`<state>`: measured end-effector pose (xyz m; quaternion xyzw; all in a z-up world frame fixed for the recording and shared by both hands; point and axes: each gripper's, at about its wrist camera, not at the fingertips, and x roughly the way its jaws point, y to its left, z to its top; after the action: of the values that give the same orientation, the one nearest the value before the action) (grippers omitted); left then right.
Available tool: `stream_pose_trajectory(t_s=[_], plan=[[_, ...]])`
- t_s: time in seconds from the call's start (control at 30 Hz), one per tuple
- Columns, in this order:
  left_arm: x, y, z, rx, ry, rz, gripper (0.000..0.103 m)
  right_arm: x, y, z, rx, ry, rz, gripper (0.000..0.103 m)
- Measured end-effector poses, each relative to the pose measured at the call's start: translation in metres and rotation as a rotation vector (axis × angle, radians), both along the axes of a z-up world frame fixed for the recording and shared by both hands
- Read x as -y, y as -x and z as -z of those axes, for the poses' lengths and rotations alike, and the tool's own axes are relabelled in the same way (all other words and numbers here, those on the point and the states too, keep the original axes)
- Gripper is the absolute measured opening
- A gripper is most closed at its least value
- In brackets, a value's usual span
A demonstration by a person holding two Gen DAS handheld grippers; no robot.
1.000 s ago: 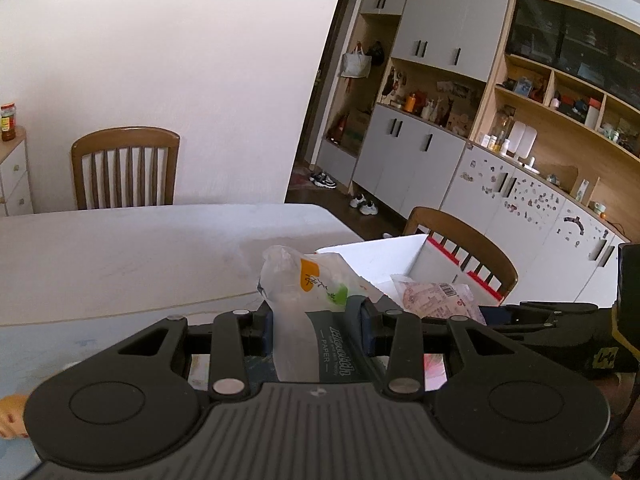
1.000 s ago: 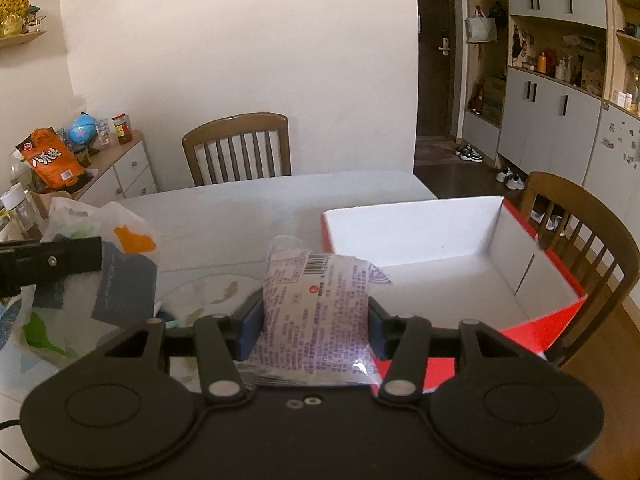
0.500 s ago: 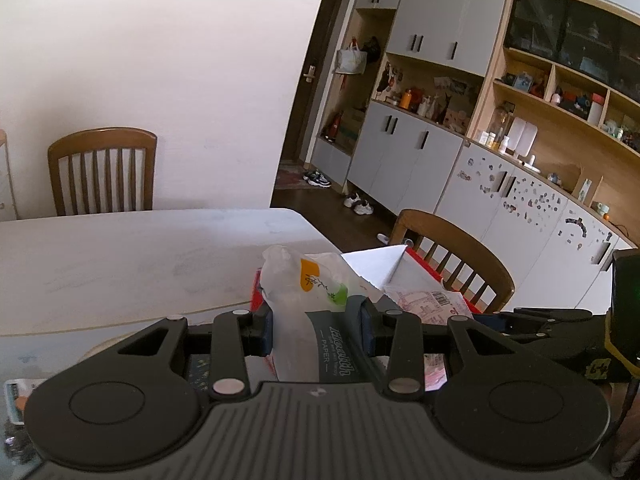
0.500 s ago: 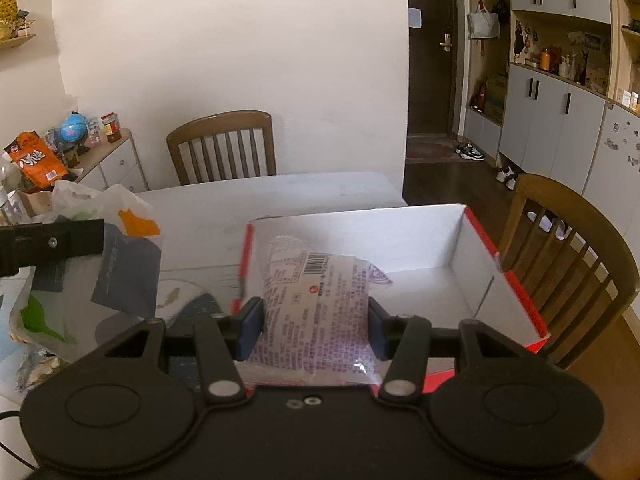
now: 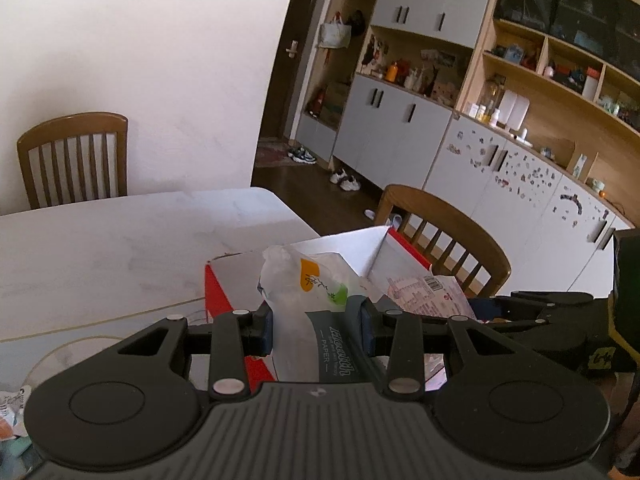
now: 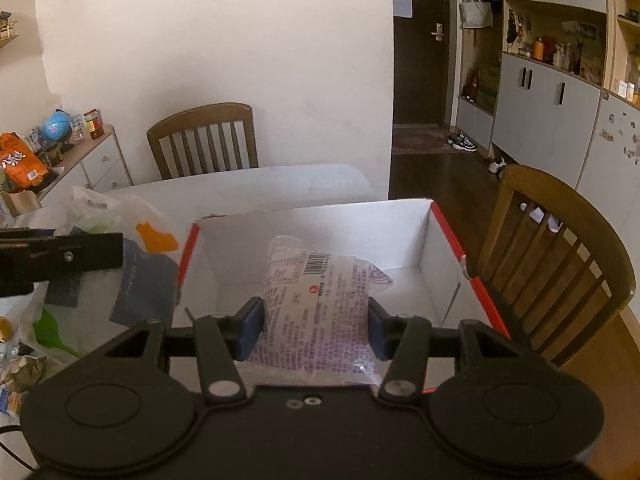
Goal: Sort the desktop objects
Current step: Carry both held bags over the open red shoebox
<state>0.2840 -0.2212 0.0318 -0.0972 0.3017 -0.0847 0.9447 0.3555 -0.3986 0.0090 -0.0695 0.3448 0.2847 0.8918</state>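
My left gripper (image 5: 316,330) is shut on a tissue pack (image 5: 310,320) in clear wrap with a grey label and orange and green marks. It hangs at the left wall of a red cardboard box with a white inside (image 5: 340,242). My right gripper (image 6: 314,332) is shut on a pink-and-purple printed snack packet (image 6: 320,304), held over the open box (image 6: 320,240). The left gripper with its tissue pack (image 6: 132,276) shows at the left of the right wrist view. The snack packet (image 5: 424,292) shows right of the tissue pack in the left wrist view.
The box stands near the right end of a white table (image 5: 120,240). Wooden chairs stand at the far side (image 6: 204,140) and the right (image 6: 560,248). Loose wrappers and packets (image 6: 16,372) lie at the table's left. A side cabinet with snacks (image 6: 60,152) stands far left.
Both grippers have moved right towards the box with their packs still held. The snack packet now hangs over the box's inside, and the tissue pack has reached the box's left wall.
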Motion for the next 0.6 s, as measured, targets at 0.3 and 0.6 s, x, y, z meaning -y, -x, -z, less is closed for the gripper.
stream_pose_trajectory(t_s=[0.3, 0.6], plan=[[0.014, -0.031, 0.025, -0.075, -0.022, 0.037, 0.038, 0.001, -0.025, 0.019, -0.04, 0.04, 0.002, 0.052], [0.031, -0.065, 0.045, -0.126, -0.075, 0.08, 0.038, 0.0, -0.048, 0.034, -0.063, 0.084, -0.008, 0.052]])
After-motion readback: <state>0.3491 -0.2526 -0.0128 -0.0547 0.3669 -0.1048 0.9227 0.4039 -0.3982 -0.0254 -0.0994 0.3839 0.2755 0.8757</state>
